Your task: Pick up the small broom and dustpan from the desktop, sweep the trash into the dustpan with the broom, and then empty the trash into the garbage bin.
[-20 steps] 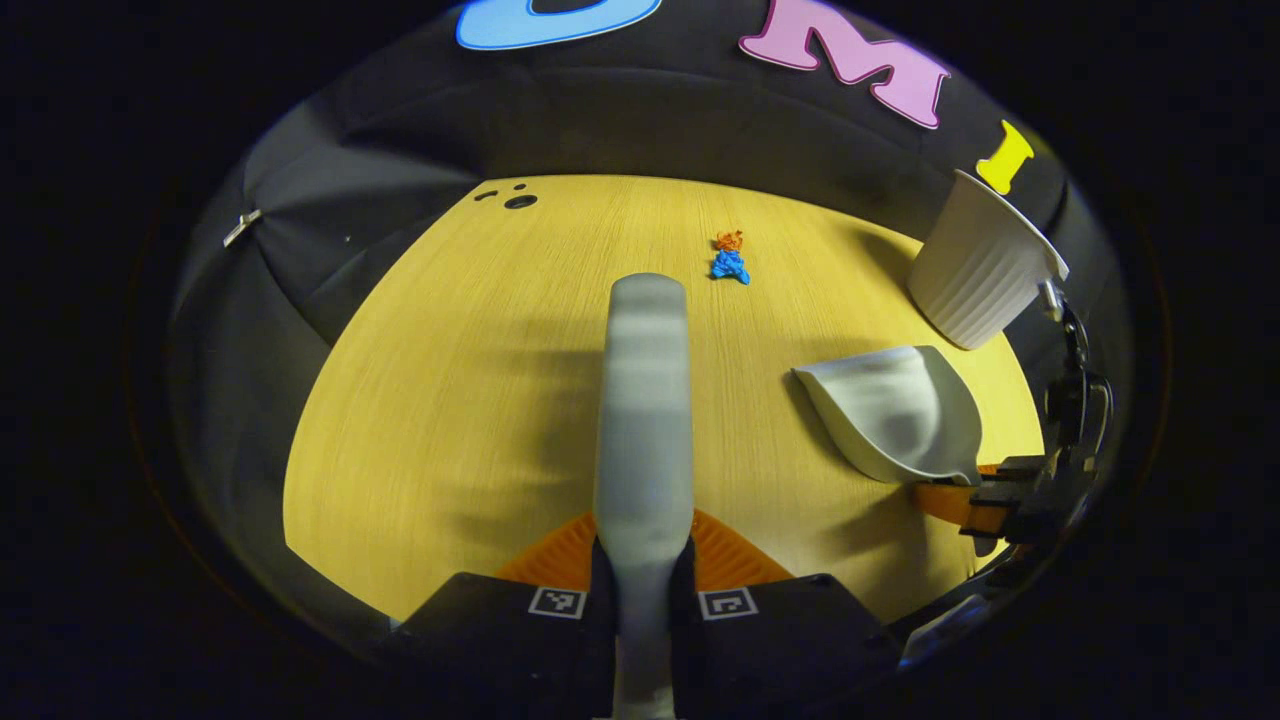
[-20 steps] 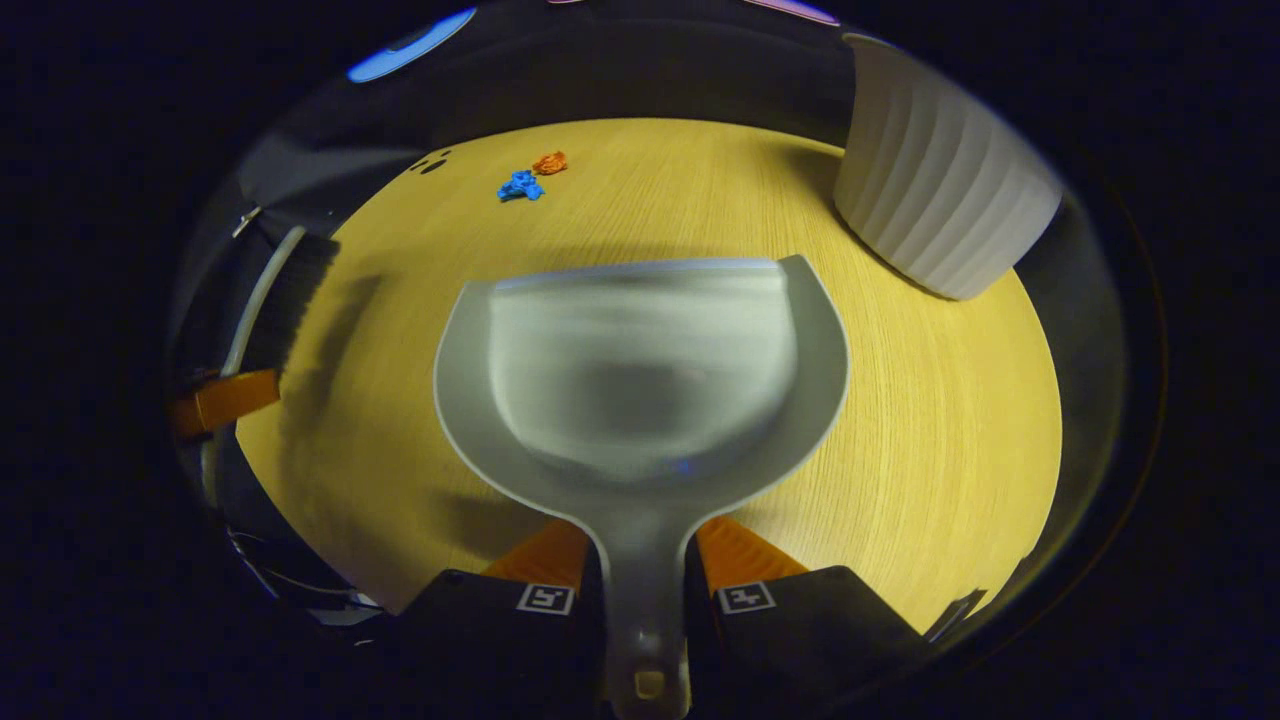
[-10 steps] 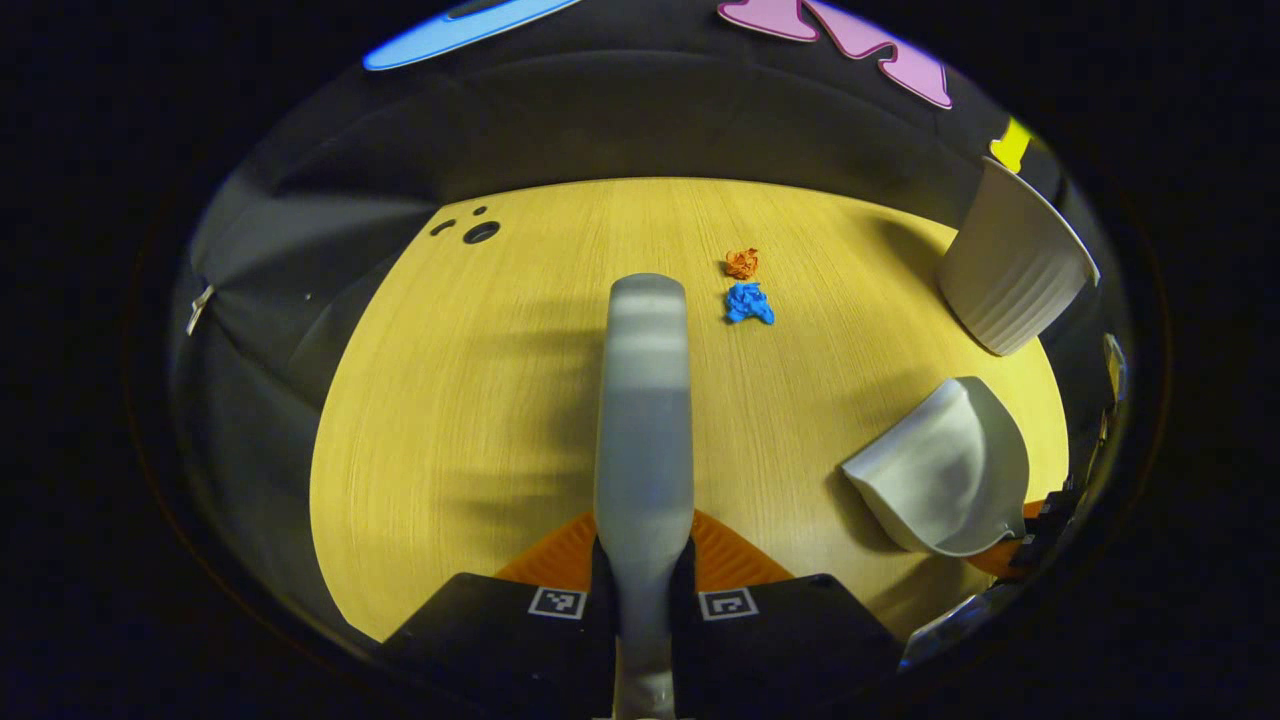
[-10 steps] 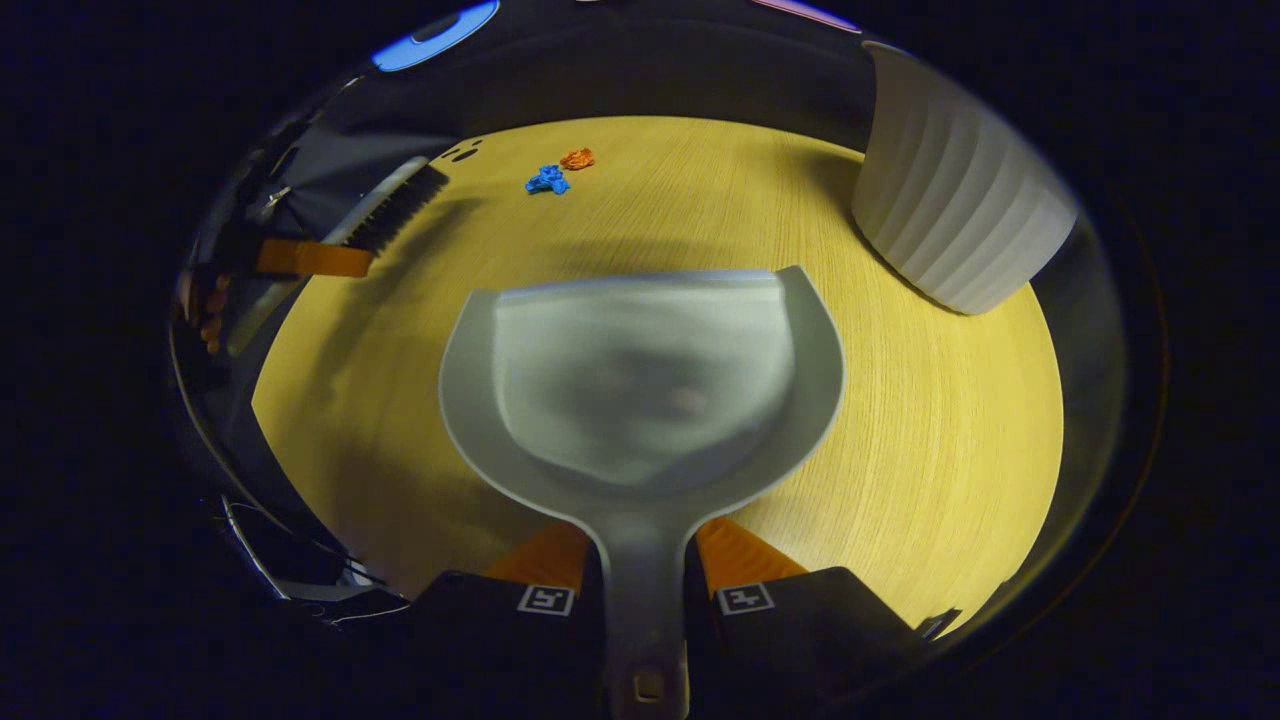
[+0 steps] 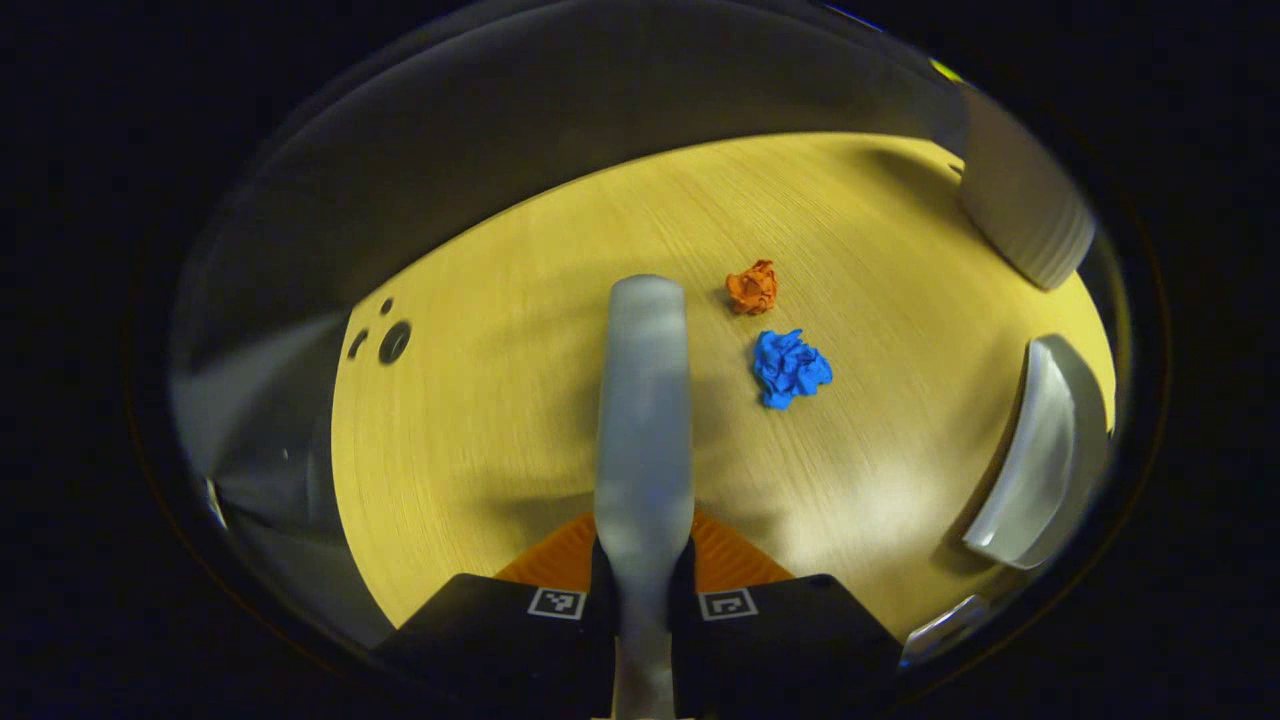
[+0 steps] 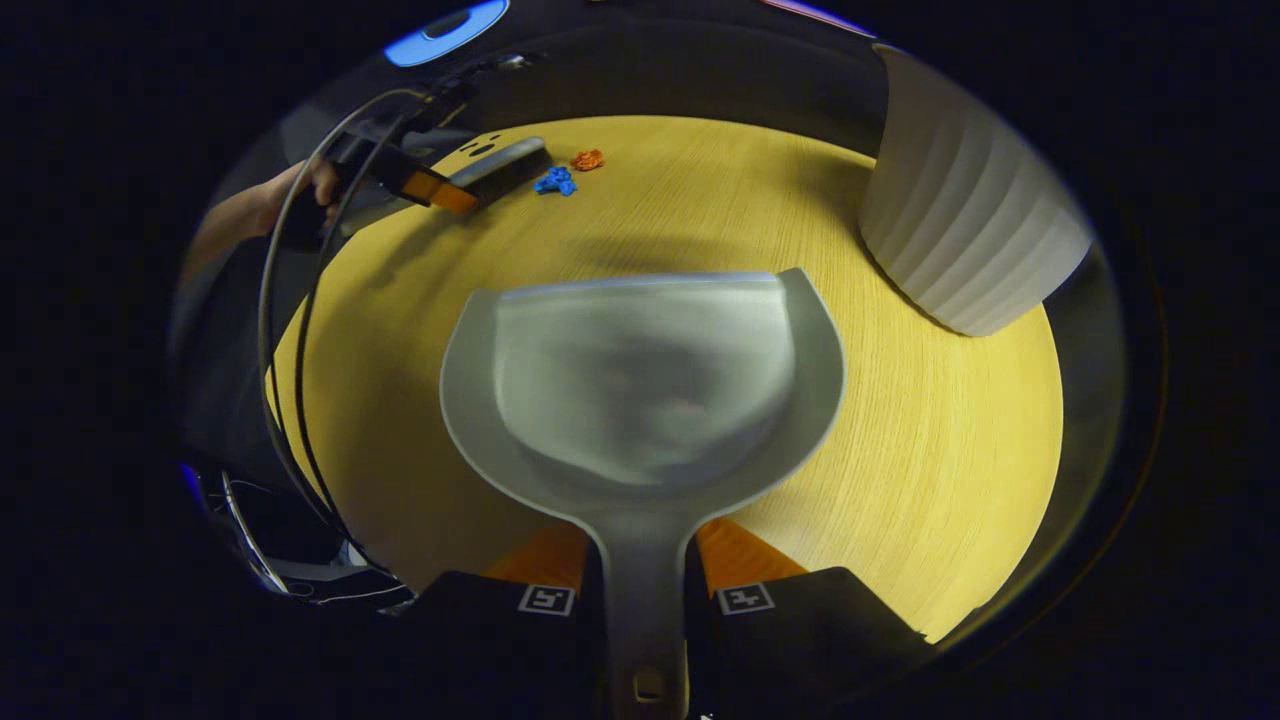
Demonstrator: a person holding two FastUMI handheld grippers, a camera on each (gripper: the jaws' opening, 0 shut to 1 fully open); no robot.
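My left gripper (image 5: 642,560) is shut on the grey broom (image 5: 644,400), whose back runs straight ahead above the wooden table (image 5: 480,430). Just right of the broom's tip lie an orange paper ball (image 5: 752,288) and, nearer, a blue paper ball (image 5: 790,367). The grey dustpan (image 6: 640,390) is held level above the table with my right gripper (image 6: 642,575) shut on its handle. Far off in the right gripper view, the broom (image 6: 495,165) and the left gripper (image 6: 425,185) hang beside the blue ball (image 6: 555,181) and the orange ball (image 6: 587,159). The dustpan's edge (image 5: 1040,450) shows at the right of the left gripper view.
A white ribbed garbage bin (image 6: 965,215) stands at the table's far right, also seen as the bin (image 5: 1020,205) in the left gripper view. Small dark holes (image 5: 393,341) mark the table's left part. A hand (image 6: 300,185) and a cable (image 6: 290,330) are at the left.
The left gripper has carried the broom forward and down toward the paper balls, which now look larger and nearer. The dustpan has stayed nearly still in the right gripper.
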